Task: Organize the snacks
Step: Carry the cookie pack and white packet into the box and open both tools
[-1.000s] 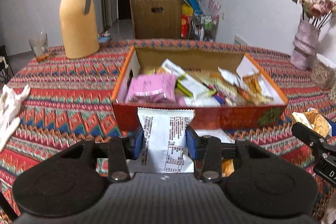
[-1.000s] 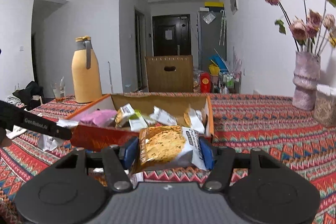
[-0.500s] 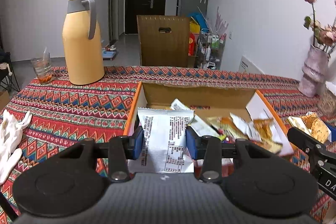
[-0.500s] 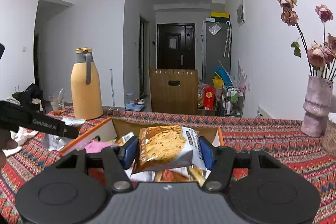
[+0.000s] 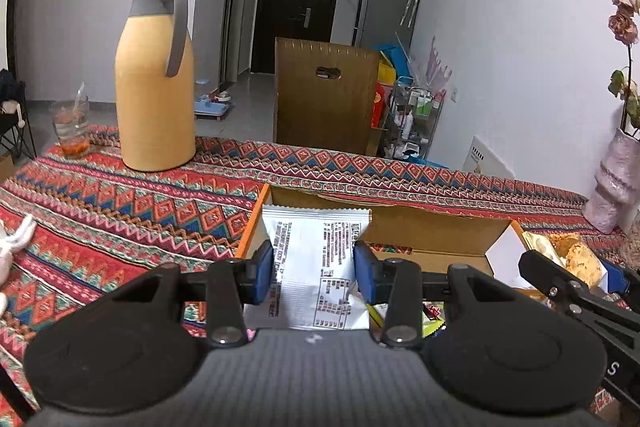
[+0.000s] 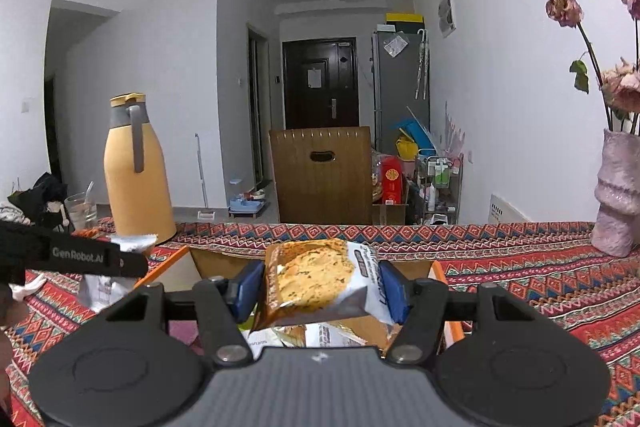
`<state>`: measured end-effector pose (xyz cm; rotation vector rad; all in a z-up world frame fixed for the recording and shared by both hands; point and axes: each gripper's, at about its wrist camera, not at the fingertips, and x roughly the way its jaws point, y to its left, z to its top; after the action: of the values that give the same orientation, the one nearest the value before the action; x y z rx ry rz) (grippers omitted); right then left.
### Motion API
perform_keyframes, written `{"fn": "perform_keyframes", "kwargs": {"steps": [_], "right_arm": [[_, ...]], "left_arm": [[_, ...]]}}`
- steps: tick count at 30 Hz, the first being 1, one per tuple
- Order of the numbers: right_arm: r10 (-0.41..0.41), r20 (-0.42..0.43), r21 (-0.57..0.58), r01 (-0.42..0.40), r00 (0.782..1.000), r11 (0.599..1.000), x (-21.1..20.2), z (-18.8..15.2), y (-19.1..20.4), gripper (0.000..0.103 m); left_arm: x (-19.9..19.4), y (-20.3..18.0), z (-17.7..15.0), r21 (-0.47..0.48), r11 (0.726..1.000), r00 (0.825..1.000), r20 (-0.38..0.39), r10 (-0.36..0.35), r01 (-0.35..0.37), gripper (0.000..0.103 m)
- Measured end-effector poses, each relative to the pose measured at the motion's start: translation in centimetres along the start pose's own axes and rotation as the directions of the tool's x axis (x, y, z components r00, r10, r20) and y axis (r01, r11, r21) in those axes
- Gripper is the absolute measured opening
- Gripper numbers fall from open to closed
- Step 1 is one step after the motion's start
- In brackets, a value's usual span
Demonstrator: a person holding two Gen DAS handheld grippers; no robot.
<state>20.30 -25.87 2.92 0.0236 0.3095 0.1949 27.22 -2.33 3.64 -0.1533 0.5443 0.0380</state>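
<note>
Left gripper: blue-padded fingers closed on a flat white foil snack packet with black print, held upright between them, its crimped top edge above the fingertips. Right gripper: fingers clamped on a puffed snack bag with a golden cracker picture and a white side panel, tilted slightly between the pads. Directly beyond and below both pairs of fingers: an open orange-rimmed cardboard box, brown inside, with further wrapped snacks showing under the right fingers. Under the box: a desk covered by a red, blue and orange zigzag-patterned cloth. Beyond the left fingers, to their left: a tall yellow thermos jug with a grey handle, standing upright, and a clear glass with a reddish residue just beside it. To the far right of the right fingers: a pale pink textured vase of dried roses. Past the desk's far edge: a brown wooden chair back with a cut-out handle.
</note>
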Motion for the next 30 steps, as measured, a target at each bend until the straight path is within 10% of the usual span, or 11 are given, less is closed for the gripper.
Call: {"fn": "perform_keyframes", "kwargs": {"steps": [14,23,30], "right_arm": [[-0.013,-0.085,0.007,0.013,0.996,1.000,3.4,-3.3,0.0,0.061],[-0.033,-0.081,0.038,0.036,0.996,0.999,3.1,-3.5,-0.6,0.103],[-0.030,-0.078,0.051,0.034,0.997,0.998,2.6,-3.4,-0.8,0.103]], "left_arm": [[2.5,0.3,-2.1,0.007,1.000,1.000,-0.020,-0.021,0.021,0.043],[1.0,0.2,-2.3,0.003,1.000,0.998,0.055,0.002,-0.003,0.103],[0.5,0.0,-2.3,0.009,1.000,0.997,0.068,0.025,-0.026,0.103]]}}
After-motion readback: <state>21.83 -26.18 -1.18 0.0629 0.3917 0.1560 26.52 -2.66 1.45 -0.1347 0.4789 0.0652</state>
